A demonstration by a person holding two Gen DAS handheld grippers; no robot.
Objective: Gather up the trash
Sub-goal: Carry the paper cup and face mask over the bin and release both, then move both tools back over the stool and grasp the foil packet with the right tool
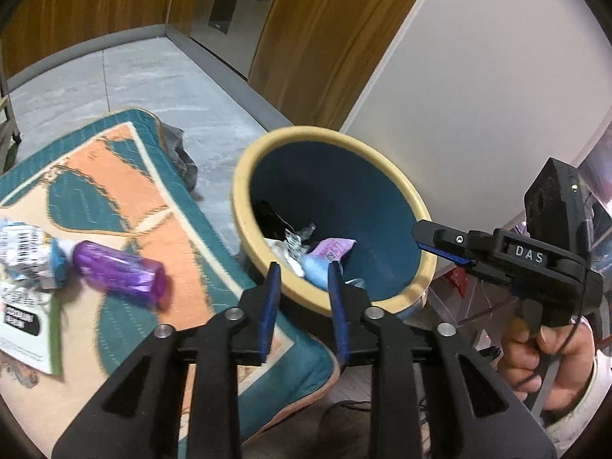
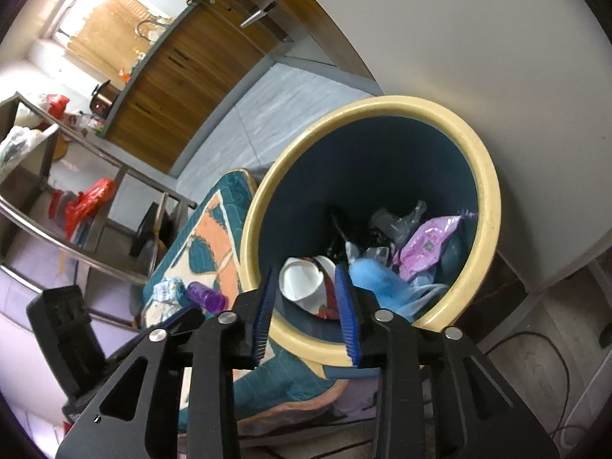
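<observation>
**A:** Left wrist view. What does it show?

**B:** The left gripper [image 1: 302, 267] hangs over the near rim of the bin [image 1: 244, 176], cream-rimmed with a dark teal interior. Its blue pads stand partly apart with nothing between them. Trash lies inside the bin, among it a pale purple wrapper [image 1: 332, 246] and a light blue piece [image 1: 315, 273]. On the patterned mat [image 1: 126, 187] to the left, three items remain uncollected: a purple wrapper roll [image 1: 118, 271], a crumpled white-and-blue packet [image 1: 26, 252] touching its end, and a printed card [image 1: 26, 329] just beside them. The right gripper [image 1: 440, 241] reaches in from the right, gripped by a hand [image 1: 550, 355], its tip over the bin's far rim.

**A:** And the right wrist view?

**B:** Here the right gripper [image 2: 308, 281] points down into the bin [image 2: 489, 191]; its pads are partly apart and clasp nothing. A white paper cup [image 2: 302, 283] lies tilted in the bin, seen through the gap rather than pinched. The purple wrapper [image 2: 428, 244] rests against the inner wall. The roll [image 2: 206, 296] and packet [image 2: 166, 290] show on the mat [image 2: 206, 244], left of the bin.

**A:** Why are both tools held over the opening?

**B:** Probably so that anything let go falls inside, not onto the floor. The mat items appear to be next.
</observation>
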